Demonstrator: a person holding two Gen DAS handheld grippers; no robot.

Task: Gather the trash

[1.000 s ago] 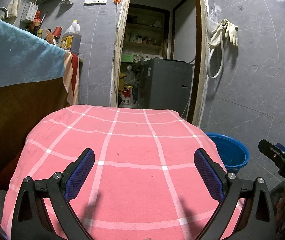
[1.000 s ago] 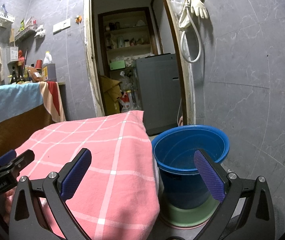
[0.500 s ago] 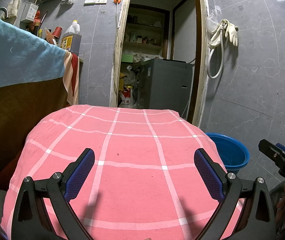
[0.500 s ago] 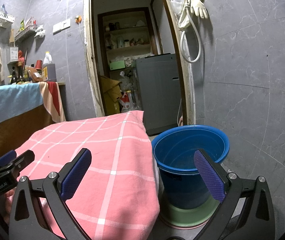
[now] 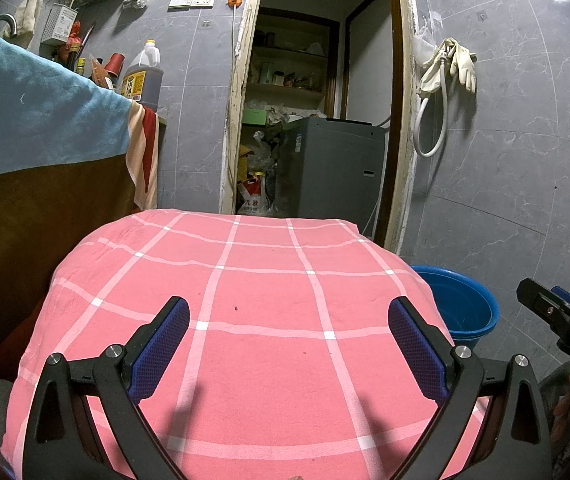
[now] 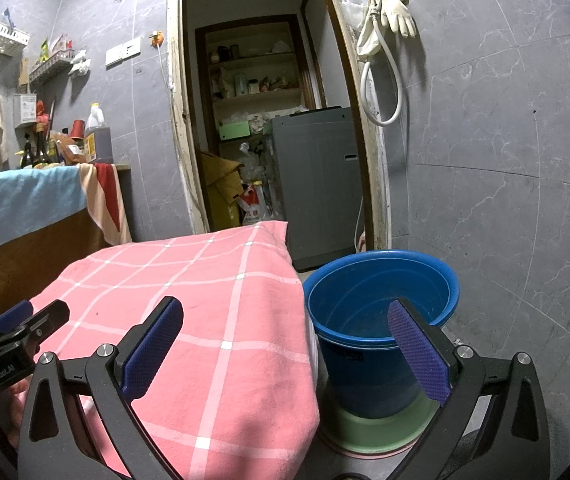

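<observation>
1. Over the pink checked cloth [image 5: 269, 320] we hold the left gripper [image 5: 289, 344], jaws spread wide and empty; no trash is visible on it (only tiny specks).
2. Beside the cloth stands the blue bucket [image 6: 381, 320], in front of the right gripper [image 6: 285, 344], which is likewise wide open and carries nothing.
3. We judge the step is searching: sweep both cameras slowly toward the floor and the doorway clutter, keeping the bucket in sight as the likely drop point.
4. Compared with a second ago, nothing has shifted; both views match.
</observation>
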